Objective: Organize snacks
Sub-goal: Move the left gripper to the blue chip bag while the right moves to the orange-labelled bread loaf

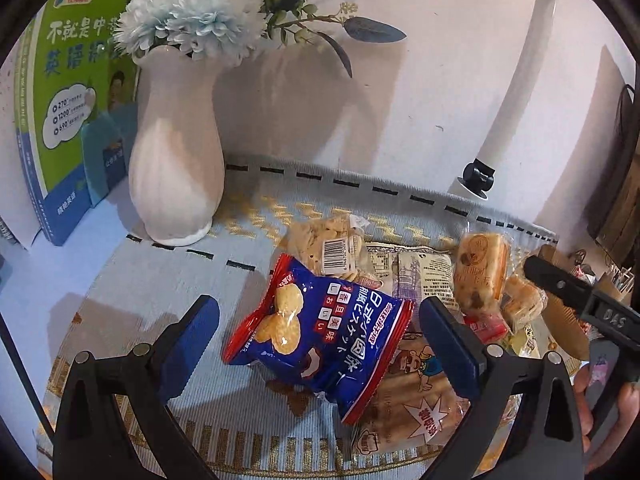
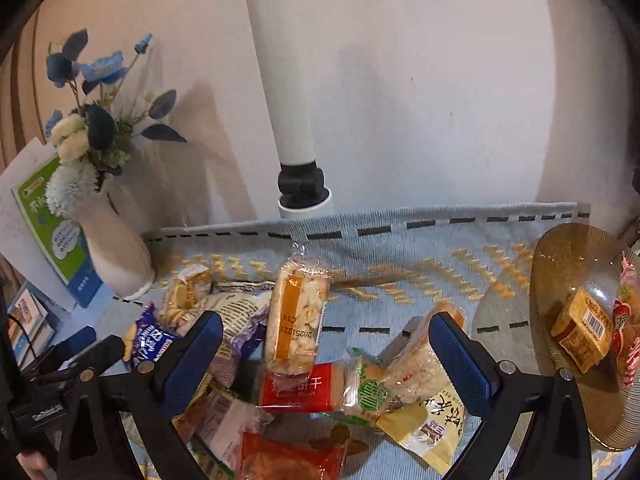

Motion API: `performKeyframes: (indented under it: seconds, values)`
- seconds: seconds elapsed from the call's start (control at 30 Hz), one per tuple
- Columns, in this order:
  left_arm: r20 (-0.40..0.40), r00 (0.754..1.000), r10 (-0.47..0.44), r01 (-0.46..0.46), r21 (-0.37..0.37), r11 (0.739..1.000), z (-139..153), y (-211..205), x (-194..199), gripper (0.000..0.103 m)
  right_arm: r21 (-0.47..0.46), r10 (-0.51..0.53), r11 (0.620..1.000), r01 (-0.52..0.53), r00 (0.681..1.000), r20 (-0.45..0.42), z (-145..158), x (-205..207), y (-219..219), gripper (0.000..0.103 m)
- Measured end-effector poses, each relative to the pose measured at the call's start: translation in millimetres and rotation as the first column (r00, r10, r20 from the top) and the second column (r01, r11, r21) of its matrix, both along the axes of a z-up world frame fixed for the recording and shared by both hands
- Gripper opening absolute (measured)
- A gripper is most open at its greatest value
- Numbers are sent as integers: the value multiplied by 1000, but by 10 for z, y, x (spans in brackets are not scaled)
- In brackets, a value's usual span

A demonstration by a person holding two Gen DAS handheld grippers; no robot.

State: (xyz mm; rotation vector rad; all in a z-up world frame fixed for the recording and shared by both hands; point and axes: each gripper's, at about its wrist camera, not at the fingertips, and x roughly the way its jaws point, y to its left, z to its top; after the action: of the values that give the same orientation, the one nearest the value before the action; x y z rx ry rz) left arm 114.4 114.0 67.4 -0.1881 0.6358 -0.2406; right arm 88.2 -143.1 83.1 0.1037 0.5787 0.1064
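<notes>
Two tools hang over a snack pile on the pale blue woven cloth (image 1: pixel 152 280) covering the surface. The left tool (image 1: pixel 320 340) is spread wide, empty, above a blue-and-red biscuit packet (image 1: pixel 320 332). The right tool (image 2: pixel 326 360), equally released, straddles a clear orange-striped rice-cracker pack (image 2: pixel 296 316). Rightmost, an amber glass plate (image 2: pixel 576 248) holds a small tan packet (image 2: pixel 582 328).

Black gripper frames (image 1: pixel 320 344) — blue pads (image 2: pixel 192 360), silver screws.
</notes>
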Motion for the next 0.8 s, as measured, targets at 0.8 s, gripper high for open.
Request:
performKeyframes:
  seconds: [0.8]
  values:
    - [-155, 985, -77, 76, -18, 997, -251, -106, 320, 89, 19, 11, 1000, -9, 993, -119, -355, 456, 155, 62]
